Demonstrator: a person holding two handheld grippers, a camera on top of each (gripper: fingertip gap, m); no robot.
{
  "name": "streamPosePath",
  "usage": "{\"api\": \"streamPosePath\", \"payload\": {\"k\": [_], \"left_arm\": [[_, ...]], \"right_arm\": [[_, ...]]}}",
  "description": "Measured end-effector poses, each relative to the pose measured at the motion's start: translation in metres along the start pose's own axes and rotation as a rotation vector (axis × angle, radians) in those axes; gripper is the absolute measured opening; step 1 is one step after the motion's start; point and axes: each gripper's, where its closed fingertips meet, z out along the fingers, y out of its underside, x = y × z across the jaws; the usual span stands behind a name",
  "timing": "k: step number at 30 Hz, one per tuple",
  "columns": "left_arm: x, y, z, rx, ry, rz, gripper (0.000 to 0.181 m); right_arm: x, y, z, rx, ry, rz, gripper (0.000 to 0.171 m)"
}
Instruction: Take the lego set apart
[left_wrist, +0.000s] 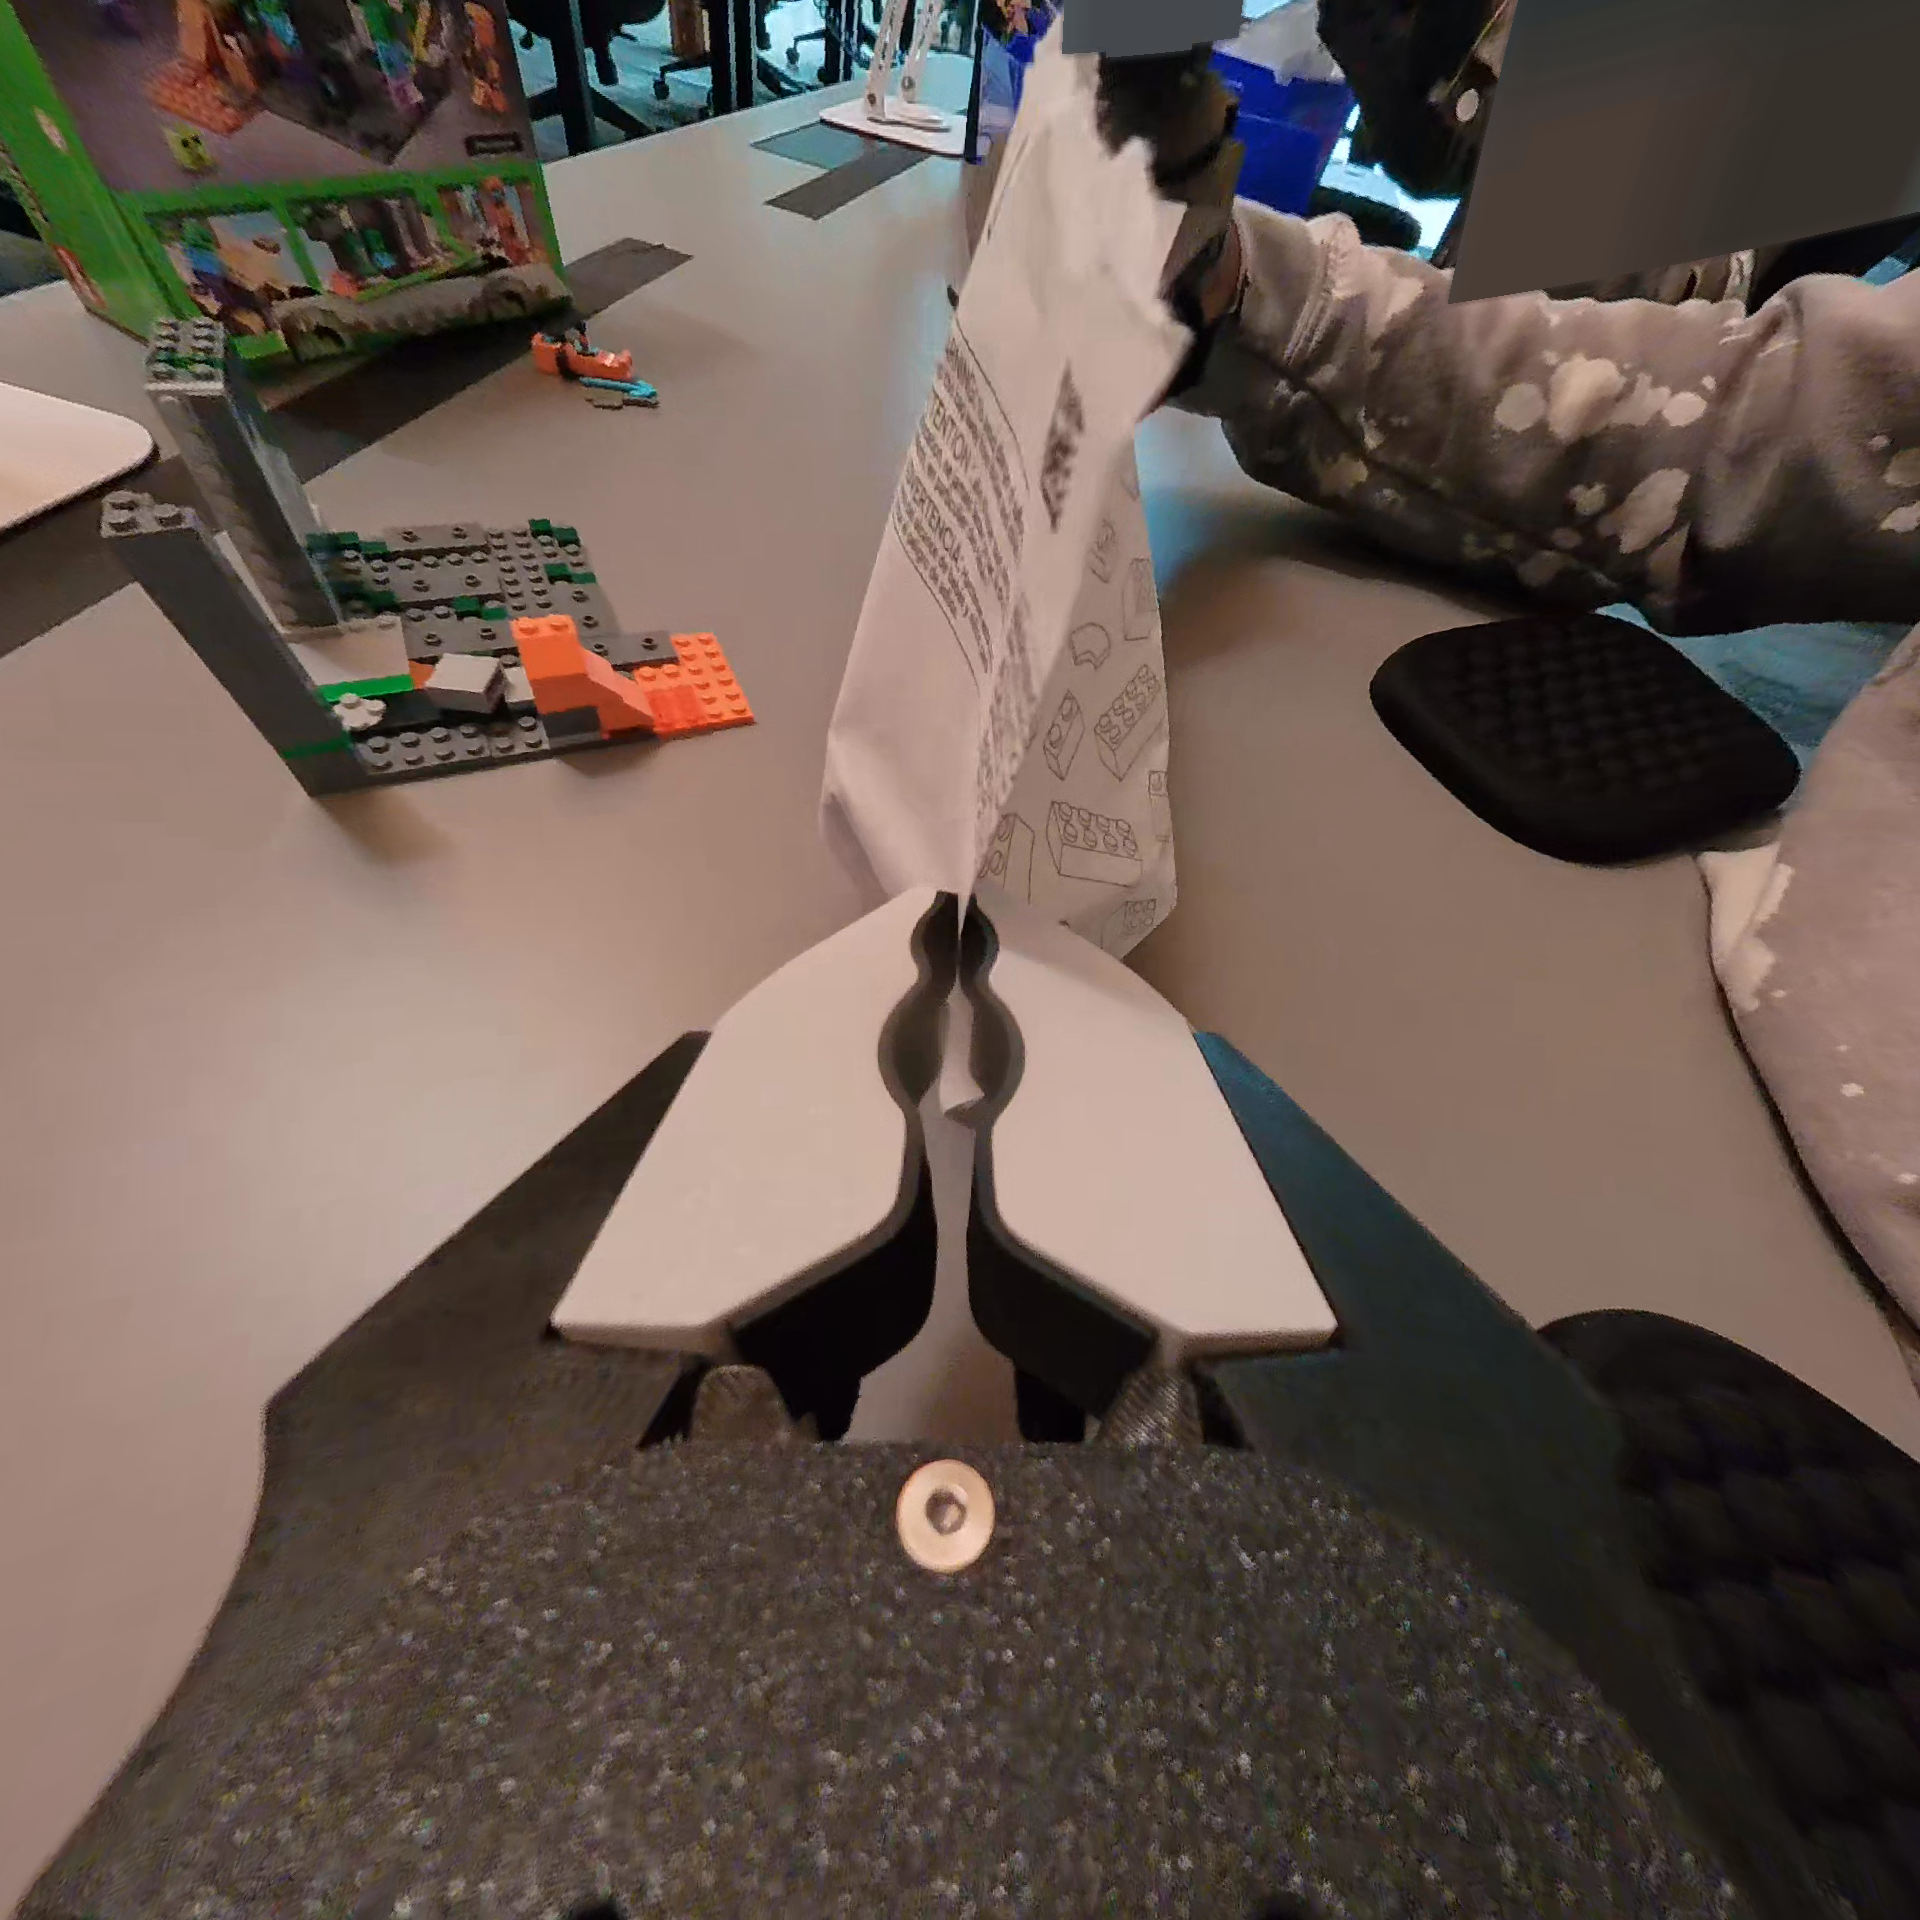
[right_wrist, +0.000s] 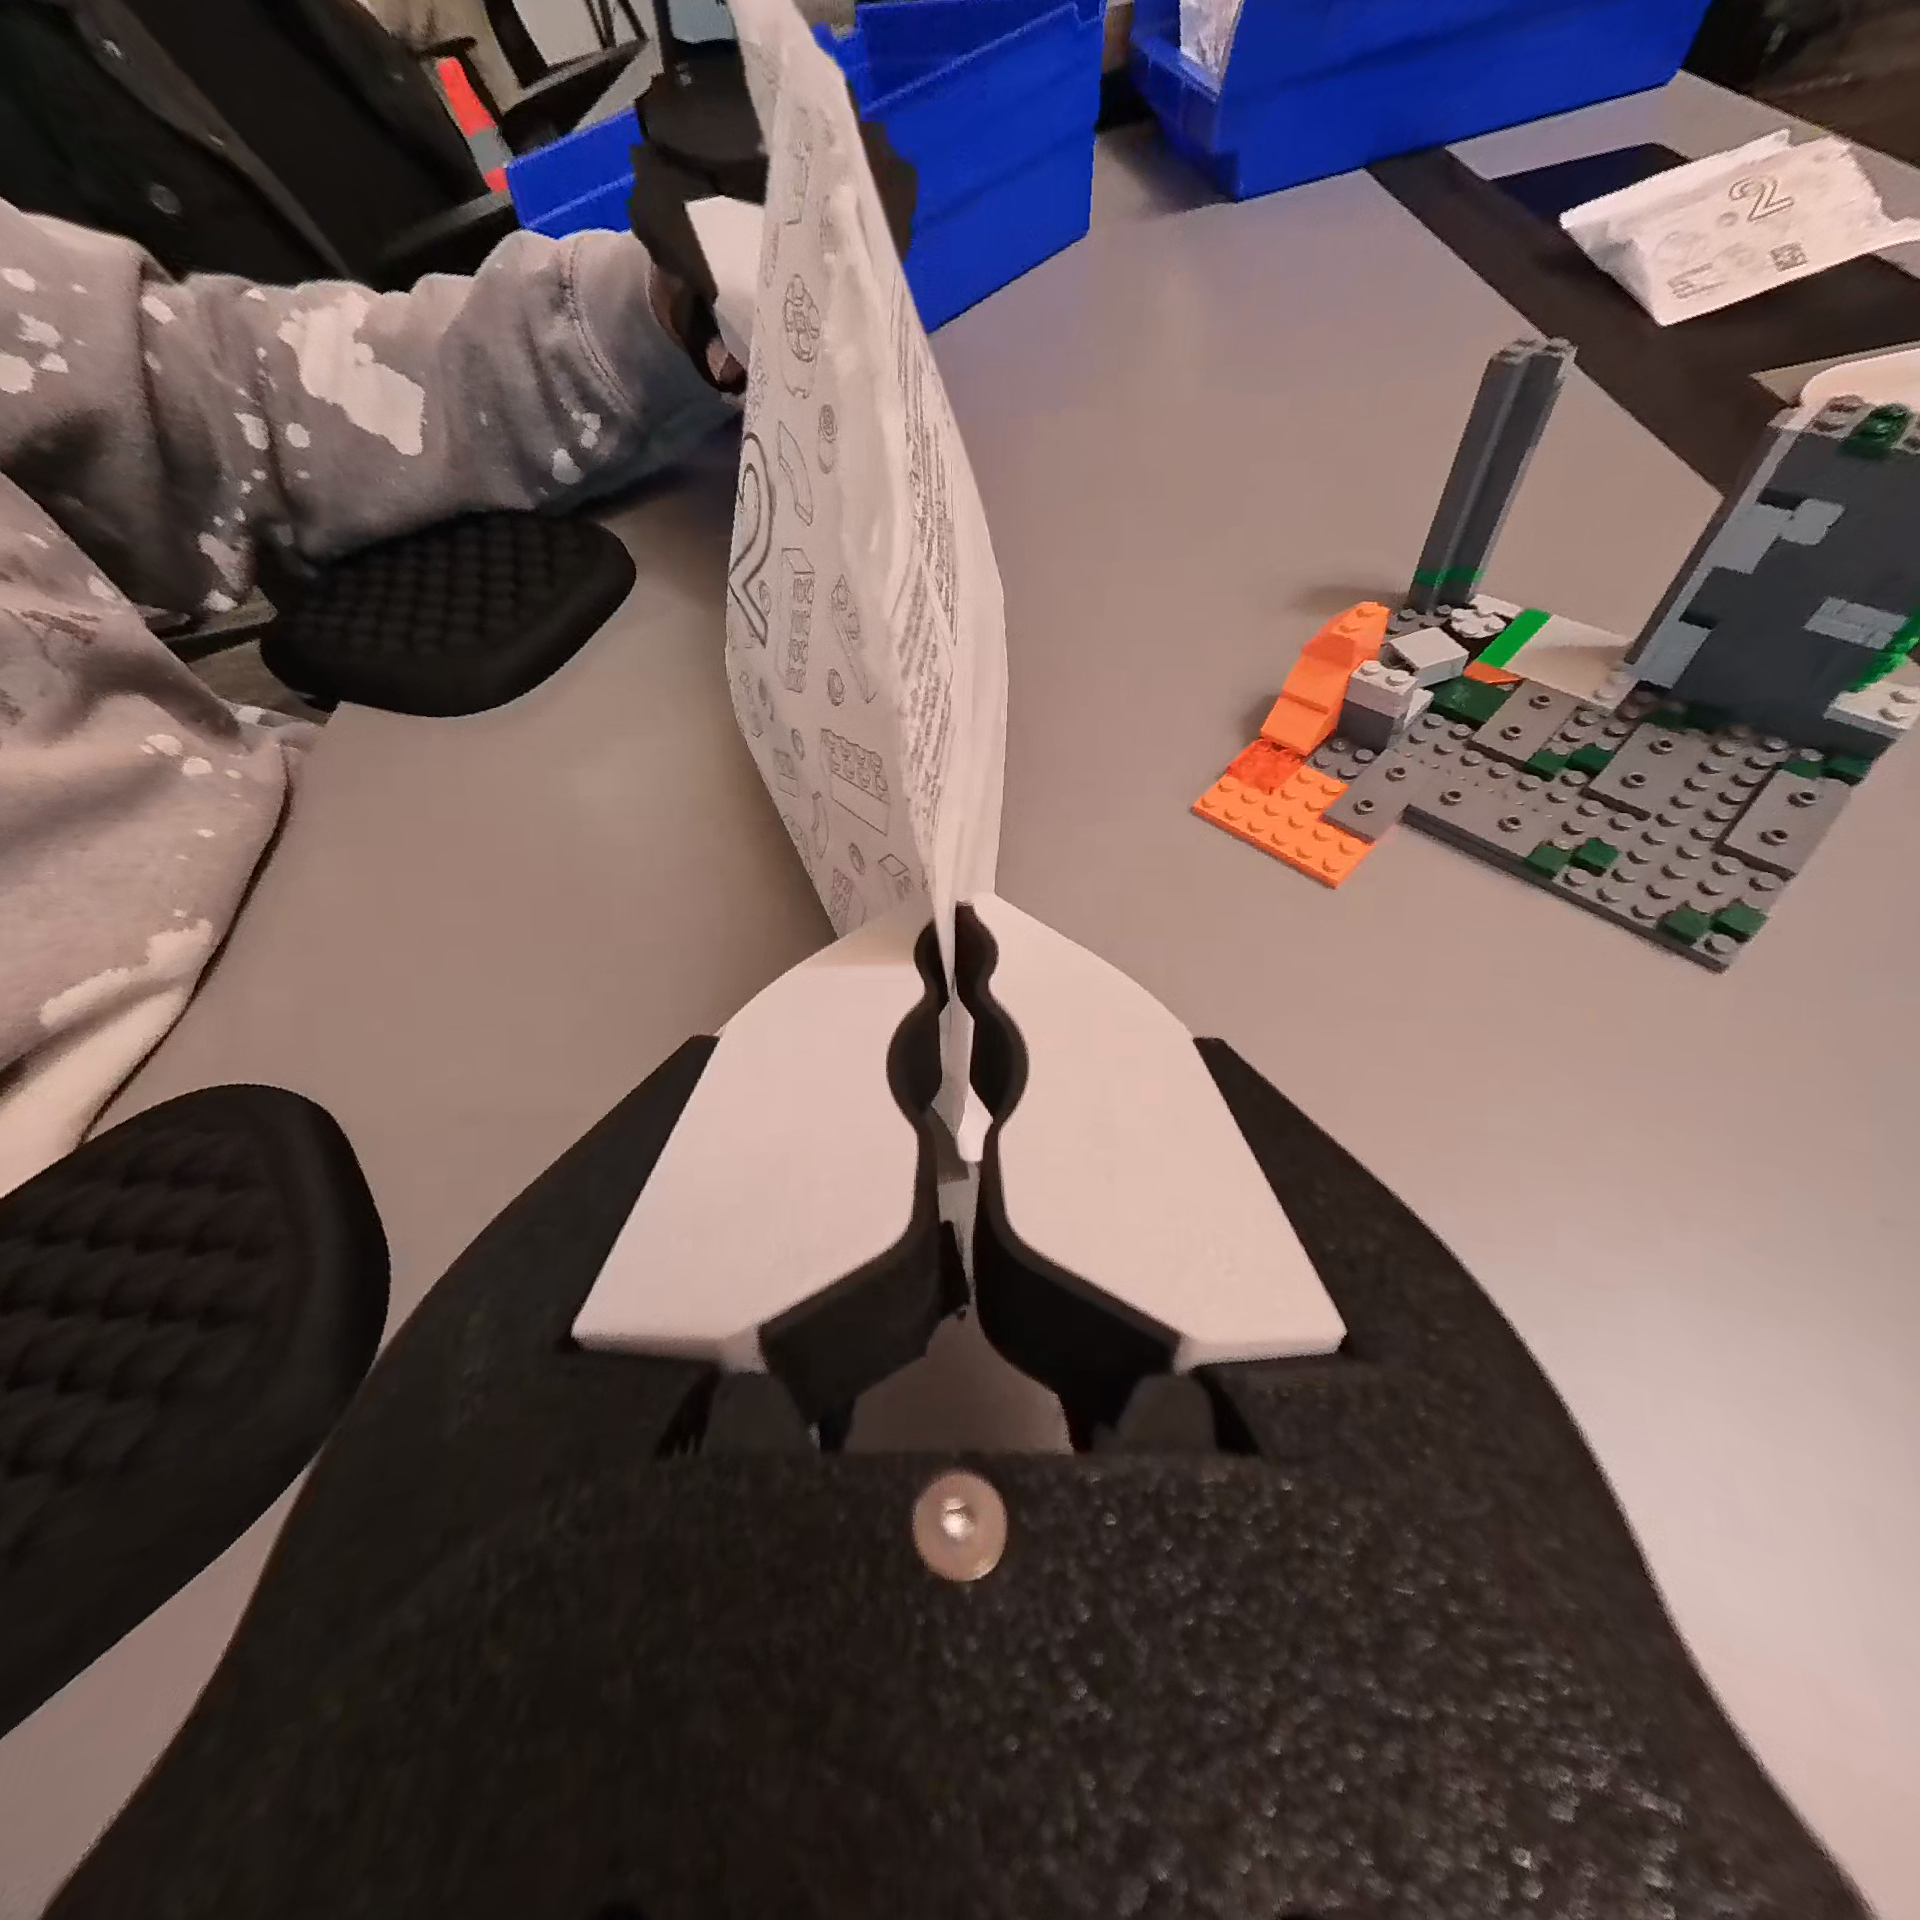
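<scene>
A white paper bag printed with brick drawings (left_wrist: 997, 582) hangs stretched between my two grippers above the grey table. My left gripper (left_wrist: 956, 914) is shut on one edge of it. My right gripper (right_wrist: 961, 925) is shut on the opposite edge of the bag (right_wrist: 862, 540). Each view shows the other gripper as a dark shape at the bag's far end, the right one (left_wrist: 1174, 135) and the left one (right_wrist: 686, 208). The partly built lego set (left_wrist: 488, 644), with grey and orange plates and grey pillars, stands on the table, left in the left wrist view and right in the right wrist view (right_wrist: 1558, 748).
The green lego box (left_wrist: 312, 156) stands at the back left, with small orange loose pieces (left_wrist: 587, 364) in front of it. Two blue bins (right_wrist: 977, 135) and another white bag (right_wrist: 1745, 229) lie at the far side. Black chair armrests (left_wrist: 1579, 727) and a person's grey sleeve (right_wrist: 312, 395) are close by. The left gripper's tips are roughly 20 cm from the right gripper's.
</scene>
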Motion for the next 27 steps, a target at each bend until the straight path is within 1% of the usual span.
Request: {"api": "streamPosePath", "payload": {"k": [4,6,7,9,11,12,14,17,18,20,22,23,24,25,26,27], "left_arm": [[0.001,0.000,-0.002,-0.001,-0.022,0.023,0.001],[0.001,0.000,-0.002,0.035,-0.063,0.088,0.003],[0.001,0.001,-0.002,0.043,-0.072,0.102,0.007],[-0.002,0.015,0.002,0.000,-0.076,0.085,0.025],[0.000,0.028,0.009,-0.052,-0.058,0.075,0.028],[0.001,0.030,0.011,-0.072,-0.055,0.085,0.026],[0.007,0.030,0.014,-0.082,-0.024,0.111,0.003],[0.009,0.031,0.016,-0.095,-0.007,0.092,0.000],[0.009,0.031,0.015,-0.092,-0.007,0.090,0.000],[0.010,0.032,0.015,-0.090,-0.005,0.106,0.000],[0.012,0.033,0.015,-0.097,0.006,0.119,0.000],[0.013,0.033,0.015,-0.097,0.010,0.121,0.000],[0.013,0.033,0.015,-0.097,0.013,0.123,0.000],[0.014,0.033,0.015,-0.096,0.021,0.127,0.000],[0.014,0.033,0.015,-0.096,0.022,0.133,0.000],[0.014,0.033,0.015,-0.096,0.021,0.136,0.000]], "right_arm": [[0.000,-0.002,0.004,-0.011,0.034,-0.024,0.000],[-0.001,-0.002,0.004,-0.016,0.069,-0.073,0.000],[-0.002,-0.002,0.004,-0.017,0.077,-0.082,0.000],[-0.004,-0.001,0.002,-0.015,0.081,-0.090,0.000],[-0.006,0.000,0.000,-0.001,0.079,-0.103,0.000],[-0.006,0.000,-0.001,0.005,0.078,-0.108,0.000],[-0.007,0.000,-0.002,0.014,0.082,-0.112,0.000],[-0.007,0.001,-0.003,0.016,0.087,-0.116,0.000],[-0.007,0.001,-0.004,0.015,0.089,-0.114,0.003],[-0.005,0.008,-0.006,-0.019,0.096,-0.100,0.016],[-0.003,0.021,-0.002,-0.088,0.100,-0.099,0.030],[-0.003,0.024,0.001,-0.109,0.096,-0.104,0.032],[-0.004,0.026,0.006,-0.124,0.095,-0.115,0.030],[-0.006,0.027,0.010,-0.137,0.094,-0.133,0.024],[-0.007,0.027,0.014,-0.142,0.095,-0.153,0.010],[-0.006,0.026,0.017,-0.142,0.104,-0.173,0.001]]}}
